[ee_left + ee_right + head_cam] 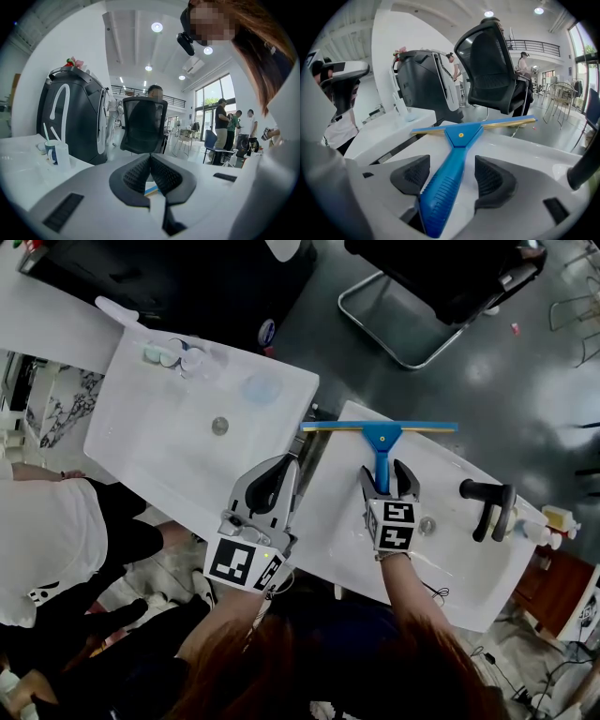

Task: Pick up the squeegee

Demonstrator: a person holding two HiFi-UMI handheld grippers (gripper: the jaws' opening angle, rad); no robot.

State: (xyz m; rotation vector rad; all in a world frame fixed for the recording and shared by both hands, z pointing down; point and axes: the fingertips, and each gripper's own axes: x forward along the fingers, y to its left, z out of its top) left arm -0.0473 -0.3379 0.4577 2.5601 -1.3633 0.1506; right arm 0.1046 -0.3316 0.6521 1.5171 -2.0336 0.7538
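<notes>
The blue squeegee [380,440] lies on the rim of the right white basin [469,568], its long blade across the far edge and its handle pointing back toward me. My right gripper [385,474] is open, one jaw on each side of the handle; in the right gripper view the ribbed handle [449,178] runs between the two dark pads [493,180] with a gap on the right. My left gripper [289,461] hovers over the seam between the two basins, shut with nothing in it; its pads [161,176] meet at the tip.
A left white basin [141,442] has a drain [220,426] and cups and bottles [173,354] at its far corner. A black faucet [487,504] stands right of the squeegee. A black office chair [450,277] is beyond. A person in white [37,531] stands at left.
</notes>
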